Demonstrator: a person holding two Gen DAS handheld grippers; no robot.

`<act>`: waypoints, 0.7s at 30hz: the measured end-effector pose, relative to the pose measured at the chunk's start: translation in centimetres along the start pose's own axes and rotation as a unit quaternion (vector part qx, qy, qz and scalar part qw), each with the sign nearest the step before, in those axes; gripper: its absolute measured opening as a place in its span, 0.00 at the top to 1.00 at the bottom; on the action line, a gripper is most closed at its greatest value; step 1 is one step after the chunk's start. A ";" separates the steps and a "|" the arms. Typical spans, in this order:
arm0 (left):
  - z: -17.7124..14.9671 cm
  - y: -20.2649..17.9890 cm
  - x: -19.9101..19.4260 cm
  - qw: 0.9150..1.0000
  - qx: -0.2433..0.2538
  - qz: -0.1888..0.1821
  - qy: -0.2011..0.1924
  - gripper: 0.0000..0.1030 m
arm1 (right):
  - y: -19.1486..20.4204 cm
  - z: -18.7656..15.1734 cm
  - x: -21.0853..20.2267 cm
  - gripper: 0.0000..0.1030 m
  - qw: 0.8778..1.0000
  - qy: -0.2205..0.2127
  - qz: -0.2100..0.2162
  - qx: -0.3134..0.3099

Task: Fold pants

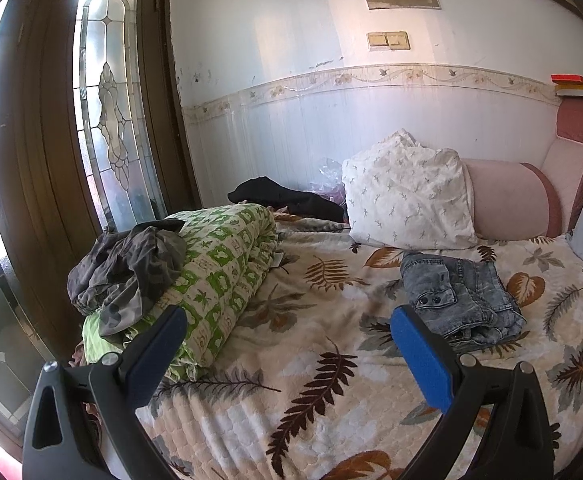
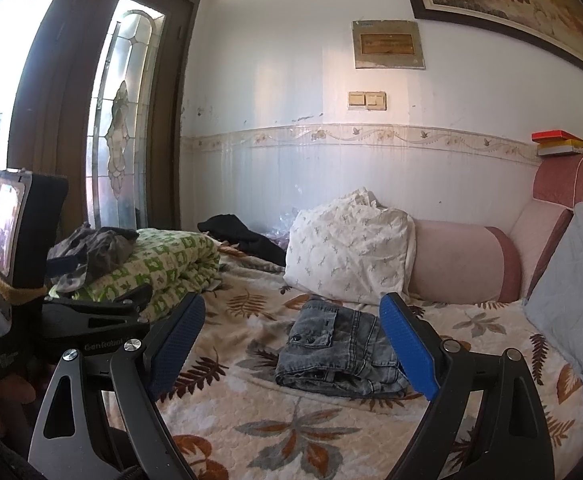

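Observation:
Grey denim pants (image 1: 461, 294) lie folded into a compact stack on the leaf-print bedspread (image 1: 299, 360), in front of the white pillow. They also show in the right wrist view (image 2: 341, 354). My left gripper (image 1: 287, 316) is open and empty, held above the bed to the left of the pants. My right gripper (image 2: 291, 308) is open and empty, just short of the pants, which lie between its blue pads (image 2: 409, 350). The left gripper's body (image 2: 91, 320) shows at the left of the right wrist view.
A rolled green-and-white quilt (image 1: 219, 280) with crumpled camouflage clothing (image 1: 127, 268) on top lies at the left. A black garment (image 1: 287, 198) is by the wall. A white pillow (image 1: 407, 196), pink bolster (image 1: 511, 200) and grey cushion (image 2: 575, 292) line the headboard side.

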State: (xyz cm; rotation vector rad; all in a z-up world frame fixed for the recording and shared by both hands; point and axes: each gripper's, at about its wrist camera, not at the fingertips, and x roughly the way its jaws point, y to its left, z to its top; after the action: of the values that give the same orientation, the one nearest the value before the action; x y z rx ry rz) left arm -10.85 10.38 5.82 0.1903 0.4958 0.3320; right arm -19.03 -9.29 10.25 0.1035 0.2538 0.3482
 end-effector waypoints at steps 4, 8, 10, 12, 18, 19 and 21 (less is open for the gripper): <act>-0.2 0.5 0.5 1.000 -0.005 0.001 0.005 0.00 | 0.1 0.1 0.3 0.13 1.000 0.002 0.000 0.005; -0.3 1.1 0.8 1.000 -0.012 0.002 0.009 0.00 | 0.4 -0.2 0.7 0.13 1.000 0.008 0.001 0.002; -0.4 1.3 0.8 1.000 -0.013 0.003 0.009 0.00 | 0.7 -0.2 0.7 0.13 1.000 0.009 0.001 -0.001; -0.4 1.4 0.8 1.000 -0.015 0.002 0.010 0.00 | 0.8 -0.2 0.7 0.13 1.000 0.009 0.001 -0.003; -0.4 1.5 0.8 1.000 -0.015 0.004 0.009 0.00 | 0.9 -0.1 0.7 0.13 1.000 0.008 0.001 -0.003; -0.4 1.5 0.8 1.000 -0.015 0.003 0.009 0.00 | 0.9 -0.1 0.7 0.13 1.000 0.008 0.001 -0.004; -0.4 1.5 0.8 1.000 -0.014 0.005 0.009 0.00 | 1.0 -0.1 0.7 0.13 1.000 0.007 0.000 -0.005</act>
State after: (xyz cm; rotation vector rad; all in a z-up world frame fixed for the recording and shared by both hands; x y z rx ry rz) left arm -10.80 12.10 5.47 0.1627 0.5087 0.3499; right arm -18.76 -8.11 10.12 0.0917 0.2652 0.3506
